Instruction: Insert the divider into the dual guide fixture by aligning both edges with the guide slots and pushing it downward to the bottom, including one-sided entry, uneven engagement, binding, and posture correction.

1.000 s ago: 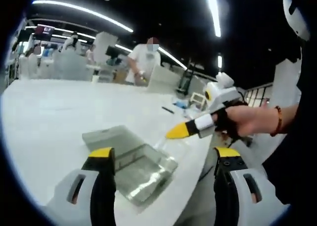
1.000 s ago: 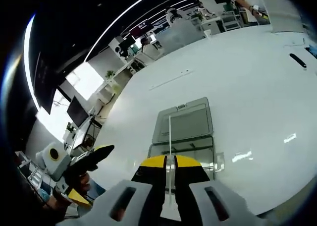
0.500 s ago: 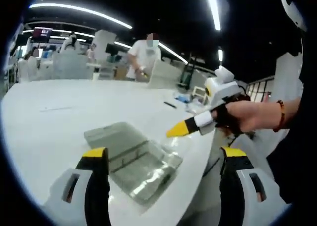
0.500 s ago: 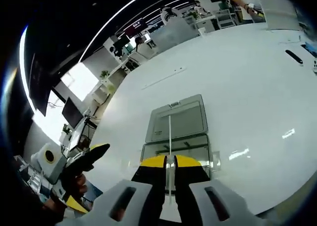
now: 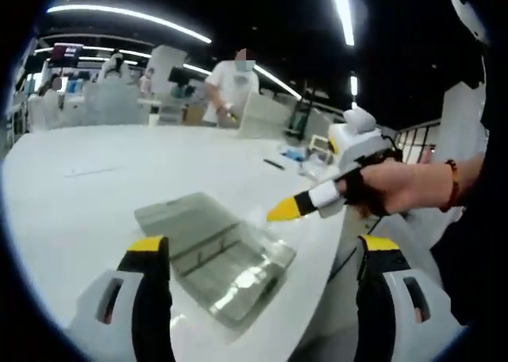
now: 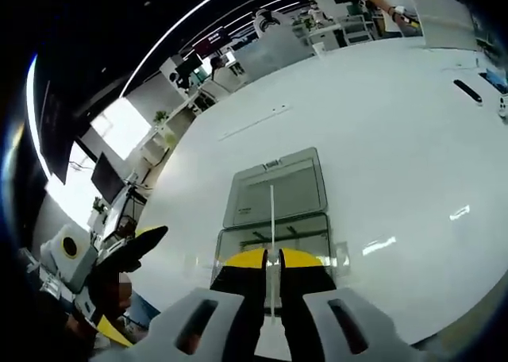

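Over white table [image 6: 413,124]: right gripper [image 6: 271,260] clamps thin clear plastic divider [image 6: 271,219], edge-on, above transparent open box fixture [image 6: 274,211].
Left gripper [image 5: 258,255]: jaws apart, empty.
Change: right gripper slightly nearer (no slot entry yet).

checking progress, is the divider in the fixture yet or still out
Out. The right gripper pinches the clear divider edge-on above the fixture lying open on the table.
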`<state>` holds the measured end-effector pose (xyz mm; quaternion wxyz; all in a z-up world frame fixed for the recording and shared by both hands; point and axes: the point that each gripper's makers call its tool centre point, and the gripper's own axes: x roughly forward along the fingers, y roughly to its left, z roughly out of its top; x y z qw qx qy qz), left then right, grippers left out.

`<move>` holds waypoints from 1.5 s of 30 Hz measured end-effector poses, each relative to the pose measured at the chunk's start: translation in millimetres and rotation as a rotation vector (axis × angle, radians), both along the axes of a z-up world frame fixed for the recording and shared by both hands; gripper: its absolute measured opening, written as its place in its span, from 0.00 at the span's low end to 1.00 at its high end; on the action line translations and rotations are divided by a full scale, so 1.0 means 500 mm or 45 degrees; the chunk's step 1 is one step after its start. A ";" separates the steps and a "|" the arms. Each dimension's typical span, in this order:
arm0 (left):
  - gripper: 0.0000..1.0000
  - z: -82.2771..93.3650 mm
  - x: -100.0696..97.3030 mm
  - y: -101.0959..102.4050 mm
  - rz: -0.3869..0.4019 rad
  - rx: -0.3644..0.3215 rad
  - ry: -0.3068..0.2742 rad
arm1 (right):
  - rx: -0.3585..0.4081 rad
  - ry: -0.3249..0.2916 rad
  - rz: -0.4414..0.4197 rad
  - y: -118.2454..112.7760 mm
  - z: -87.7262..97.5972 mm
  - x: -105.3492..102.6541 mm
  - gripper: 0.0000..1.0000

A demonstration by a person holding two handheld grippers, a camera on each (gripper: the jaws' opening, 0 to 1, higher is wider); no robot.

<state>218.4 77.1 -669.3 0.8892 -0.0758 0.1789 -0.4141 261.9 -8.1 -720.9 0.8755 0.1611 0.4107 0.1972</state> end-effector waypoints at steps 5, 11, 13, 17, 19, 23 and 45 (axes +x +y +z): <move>0.99 -0.008 0.002 -0.006 -0.029 0.022 0.003 | -0.005 0.003 0.012 0.002 -0.008 0.003 0.00; 0.98 -0.012 0.000 -0.009 -0.038 0.019 0.014 | -0.022 0.008 0.003 0.001 -0.018 -0.003 0.00; 0.97 -0.016 -0.003 -0.010 -0.047 0.021 0.023 | -0.024 0.014 -0.001 0.000 -0.022 -0.004 0.00; 0.97 -0.020 -0.007 -0.009 -0.047 0.016 0.029 | -0.053 0.015 0.011 -0.001 -0.029 -0.006 0.00; 0.96 -0.023 -0.005 -0.006 -0.041 0.015 0.035 | -0.066 0.017 0.021 0.000 -0.034 -0.006 0.00; 0.96 -0.024 -0.004 -0.004 -0.037 0.013 0.036 | -0.089 0.016 0.033 0.002 -0.041 -0.008 0.00; 0.93 -0.029 -0.004 0.002 -0.012 0.000 0.062 | -0.259 0.057 0.109 -0.009 -0.063 -0.012 0.00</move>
